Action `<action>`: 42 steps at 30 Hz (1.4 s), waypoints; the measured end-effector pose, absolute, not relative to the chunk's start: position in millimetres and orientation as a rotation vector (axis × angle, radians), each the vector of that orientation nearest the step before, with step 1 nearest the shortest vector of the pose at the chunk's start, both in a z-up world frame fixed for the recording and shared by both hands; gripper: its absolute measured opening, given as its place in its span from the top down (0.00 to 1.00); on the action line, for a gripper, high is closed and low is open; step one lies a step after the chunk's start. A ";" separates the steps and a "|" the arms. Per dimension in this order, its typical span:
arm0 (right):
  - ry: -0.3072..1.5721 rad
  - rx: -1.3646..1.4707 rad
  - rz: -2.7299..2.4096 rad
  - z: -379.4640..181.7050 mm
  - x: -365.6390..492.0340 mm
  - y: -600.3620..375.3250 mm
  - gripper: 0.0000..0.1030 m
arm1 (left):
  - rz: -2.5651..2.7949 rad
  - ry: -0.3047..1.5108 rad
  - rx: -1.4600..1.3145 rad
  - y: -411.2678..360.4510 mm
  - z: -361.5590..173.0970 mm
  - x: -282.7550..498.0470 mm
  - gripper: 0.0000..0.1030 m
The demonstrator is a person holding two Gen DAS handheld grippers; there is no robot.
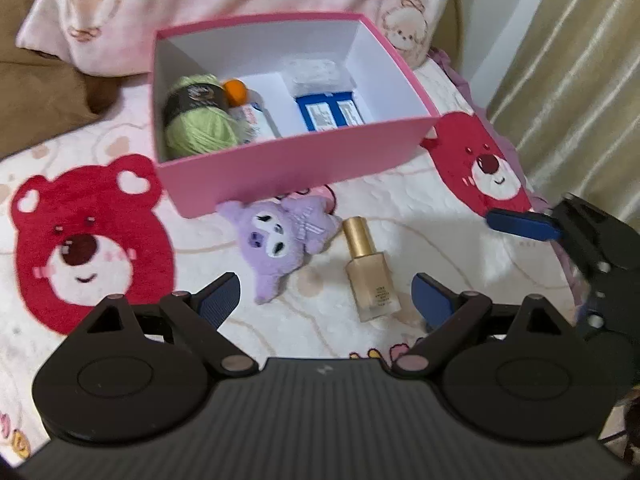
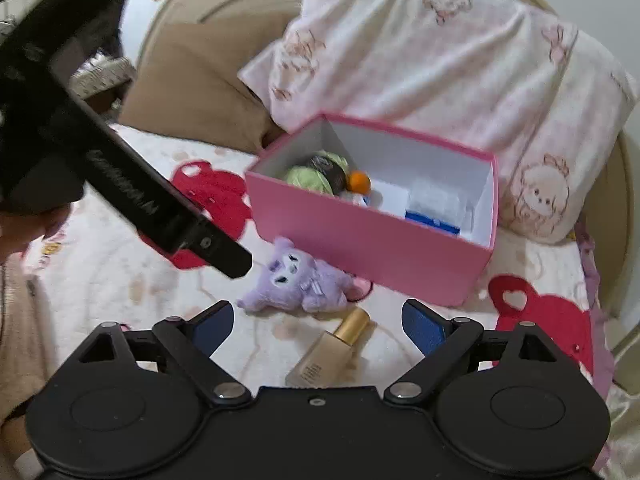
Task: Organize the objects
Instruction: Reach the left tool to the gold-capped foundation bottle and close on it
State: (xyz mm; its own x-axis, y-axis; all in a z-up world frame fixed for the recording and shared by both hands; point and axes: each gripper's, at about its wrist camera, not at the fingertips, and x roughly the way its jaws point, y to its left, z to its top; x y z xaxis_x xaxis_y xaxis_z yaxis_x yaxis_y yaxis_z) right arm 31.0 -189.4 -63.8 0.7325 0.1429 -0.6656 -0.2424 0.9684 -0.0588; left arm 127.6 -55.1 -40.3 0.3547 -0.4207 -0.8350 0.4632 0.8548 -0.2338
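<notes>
Purple plush (image 1: 280,236) beside gold-capped bottle (image 1: 370,274)

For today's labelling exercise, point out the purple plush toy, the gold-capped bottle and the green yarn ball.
purple plush toy (image 1: 272,240), left wrist view, on its face.
gold-capped bottle (image 1: 372,276), left wrist view, on its glass body.
green yarn ball (image 1: 200,128), left wrist view, on the green wool.

A bear-print bedspread (image 1: 92,240), pink pillow (image 2: 440,60), tan headboard (image 2: 192,80) and striped curtain (image 1: 580,60).

Home bedroom: bed with cartoon-bear blanket (image 1: 360,208), printed pillow (image 2: 440,60), curtain (image 1: 580,60).
</notes>
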 end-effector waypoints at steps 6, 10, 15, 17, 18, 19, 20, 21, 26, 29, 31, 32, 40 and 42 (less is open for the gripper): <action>0.845 0.041 0.130 -106.6 65.0 -211.6 0.10 | -0.539 1.066 -0.063 -58.9 -74.7 137.8 0.16; 0.933 0.174 0.083 -136.3 70.5 -225.2 0.16 | -0.560 1.087 -0.127 -58.5 -103.5 139.2 0.27; 0.963 0.183 0.149 -148.7 73.7 -214.2 0.16 | -0.587 1.065 -0.179 -67.4 -127.4 135.6 0.28; 0.998 0.189 0.168 -157.0 77.4 -208.1 0.18 | -0.582 1.068 -0.132 -76.6 -134.8 133.0 0.28; 1.008 0.183 0.168 -160.5 78.9 -205.0 0.19 | -0.588 1.062 -0.124 -78.2 -137.2 132.0 0.28; 1.014 0.176 0.161 -164.0 79.7 -202.7 0.21 | -0.595 1.057 -0.127 -79.3 -139.7 131.2 0.28; 1.018 0.170 0.156 -166.5 80.5 -201.3 0.24 | -0.602 1.058 -0.137 -79.6 -142.0 131.0 0.28; 1.019 0.162 0.151 -167.6 80.5 -199.9 0.27 | -0.608 1.063 -0.154 -79.3 -144.9 131.2 0.28; 1.012 0.108 0.110 -166.7 76.6 -198.5 0.54 | -0.671 1.104 -0.237 -78.2 -160.3 135.8 0.58; 1.009 0.142 0.107 -165.8 76.1 -204.0 0.55 | -0.680 1.126 -0.281 -77.9 -169.8 137.3 0.65; 1.014 0.145 0.108 -167.2 78.7 -204.7 0.55 | -0.683 1.136 -0.303 -80.3 -173.9 137.0 0.65; 1.016 0.149 0.108 -167.8 78.5 -205.5 0.55 | -0.685 1.142 -0.307 -82.0 -175.6 136.9 0.65; 1.045 0.205 0.098 -174.4 84.3 -212.0 0.57 | -0.696 1.140 -0.334 -88.0 -185.1 136.9 0.57; 1.040 0.191 0.101 -173.2 83.0 -210.0 0.57 | -0.701 1.139 -0.353 -86.0 -186.1 137.4 0.56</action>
